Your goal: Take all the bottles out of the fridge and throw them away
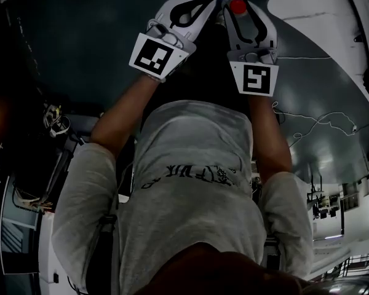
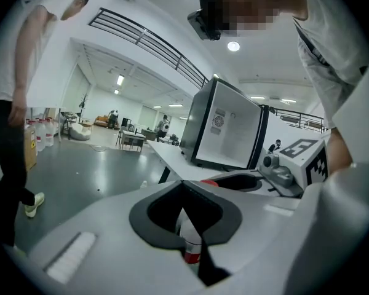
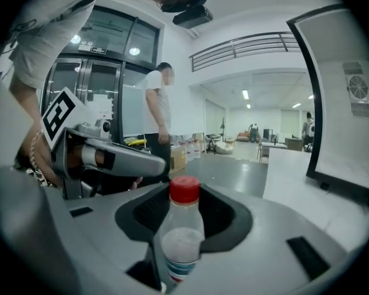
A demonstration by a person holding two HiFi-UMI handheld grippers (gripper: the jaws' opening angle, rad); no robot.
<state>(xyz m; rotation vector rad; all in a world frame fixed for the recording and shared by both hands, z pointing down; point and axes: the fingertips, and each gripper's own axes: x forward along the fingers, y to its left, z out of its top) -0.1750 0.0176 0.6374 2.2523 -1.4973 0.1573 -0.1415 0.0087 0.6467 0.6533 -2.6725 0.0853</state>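
beyond the gripped bottle [image 3: 183,229], open floor [image 3: 231,166]

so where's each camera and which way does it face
Head view: on person's head, steeply down at torso, left gripper, right gripper.
Left gripper view: on that gripper, along jaws holding a bottle; right gripper beside.
Right gripper view: on that gripper, along jaws holding a red-capped bottle; left gripper beside.
Both gripper views share the fridge.

A clear red-capped bottle [image 3: 183,238] stands upright, clamped between the jaws of the right gripper [image 1: 234,2]. A second bottle [image 2: 190,235], pale with a red band, sits gripped in the left gripper [image 1: 200,5]. Behind them, the black-sided fridge [image 2: 227,128] rests on a white surface [image 2: 172,155].
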